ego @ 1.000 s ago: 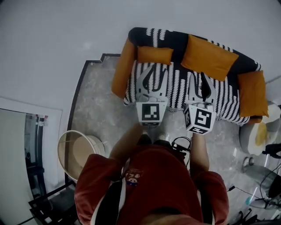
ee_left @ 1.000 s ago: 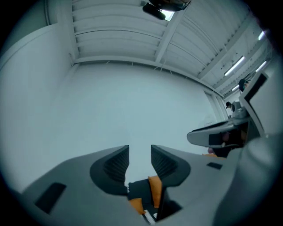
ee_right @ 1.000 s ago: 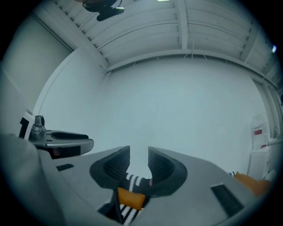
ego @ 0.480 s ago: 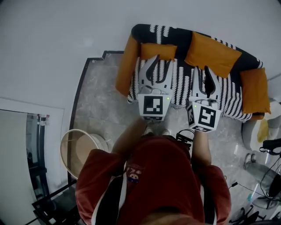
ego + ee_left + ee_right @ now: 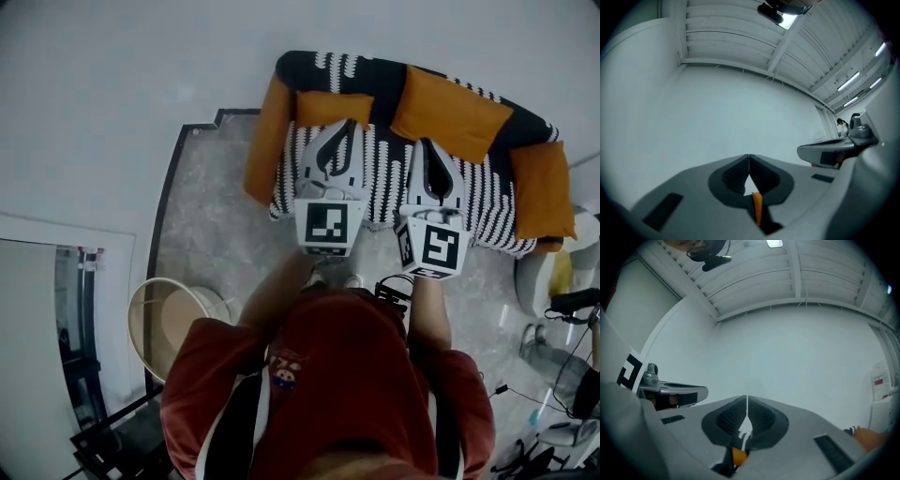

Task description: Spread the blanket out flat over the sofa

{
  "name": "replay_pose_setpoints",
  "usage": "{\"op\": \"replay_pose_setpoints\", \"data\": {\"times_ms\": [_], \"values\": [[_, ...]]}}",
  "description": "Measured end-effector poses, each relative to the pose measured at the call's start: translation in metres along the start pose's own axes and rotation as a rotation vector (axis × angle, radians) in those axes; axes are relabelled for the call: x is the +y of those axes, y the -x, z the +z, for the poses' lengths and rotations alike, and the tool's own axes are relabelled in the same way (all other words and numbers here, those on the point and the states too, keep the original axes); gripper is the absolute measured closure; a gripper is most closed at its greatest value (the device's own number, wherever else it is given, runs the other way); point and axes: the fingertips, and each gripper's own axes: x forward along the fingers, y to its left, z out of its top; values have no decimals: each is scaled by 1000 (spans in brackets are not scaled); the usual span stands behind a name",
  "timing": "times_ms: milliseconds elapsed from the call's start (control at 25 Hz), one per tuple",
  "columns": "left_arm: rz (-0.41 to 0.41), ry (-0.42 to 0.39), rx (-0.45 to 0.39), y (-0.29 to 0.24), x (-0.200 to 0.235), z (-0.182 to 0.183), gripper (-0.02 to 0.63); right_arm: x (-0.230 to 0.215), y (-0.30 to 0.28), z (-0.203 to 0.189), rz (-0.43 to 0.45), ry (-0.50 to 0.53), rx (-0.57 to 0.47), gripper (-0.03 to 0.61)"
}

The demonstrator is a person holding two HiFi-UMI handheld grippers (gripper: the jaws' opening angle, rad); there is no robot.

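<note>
A black-and-white striped blanket (image 5: 380,183) lies over the seat and back of an orange sofa (image 5: 264,141), with orange cushions (image 5: 450,103) on top. I hold both grippers side by side in the air in front of the sofa, pointing toward the white wall. The left gripper (image 5: 343,125) has just been closing and is shut, its pads (image 5: 740,176) meeting at the tips with nothing between them. The right gripper (image 5: 427,145) has also just been closing and is shut on nothing. Below the right gripper's closed tips (image 5: 746,400) a sliver of striped blanket (image 5: 744,439) shows behind.
A round beige basket (image 5: 173,314) stands on the floor at my left. Black cables (image 5: 394,295) lie by my feet. A pale stool (image 5: 536,281) and dark equipment (image 5: 572,305) crowd the floor right of the sofa. A dark border (image 5: 169,216) edges the grey floor patch.
Both grippers stood open in the earlier frames and are now shut. The sofa sits slightly higher and further right in the head view than a second ago.
</note>
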Motion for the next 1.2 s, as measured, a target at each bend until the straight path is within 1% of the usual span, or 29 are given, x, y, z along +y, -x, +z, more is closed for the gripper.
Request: {"op": "replay_pose_setpoints", "data": {"times_ms": [120, 240, 360, 640, 800, 920, 1080, 1200], "values": [[-30, 18, 13, -1, -5, 1, 598, 2, -1, -1, 11, 10, 6, 566], [-28, 12, 18, -1, -5, 0, 598, 2, -3, -4, 15, 14, 18, 566], [-20, 33, 13, 0, -5, 3, 598, 1, -3, -6, 8, 18, 20, 566], [-27, -10, 6, 1, -4, 8, 598, 2, -2, -10, -10, 9, 32, 566], [-31, 19, 1, 4, -4, 2, 598, 5, 1, -10, -15, 14, 31, 566], [-17, 40, 0, 7, -1, 2, 598, 6, 2, -9, -22, 18, 31, 566], [-36, 4, -3, 10, 0, 1, 597, 11, 4, -8, -23, 29, 31, 566], [-37, 44, -15, 11, 0, 3, 598, 14, 6, -6, -23, 37, 28, 566]]}}
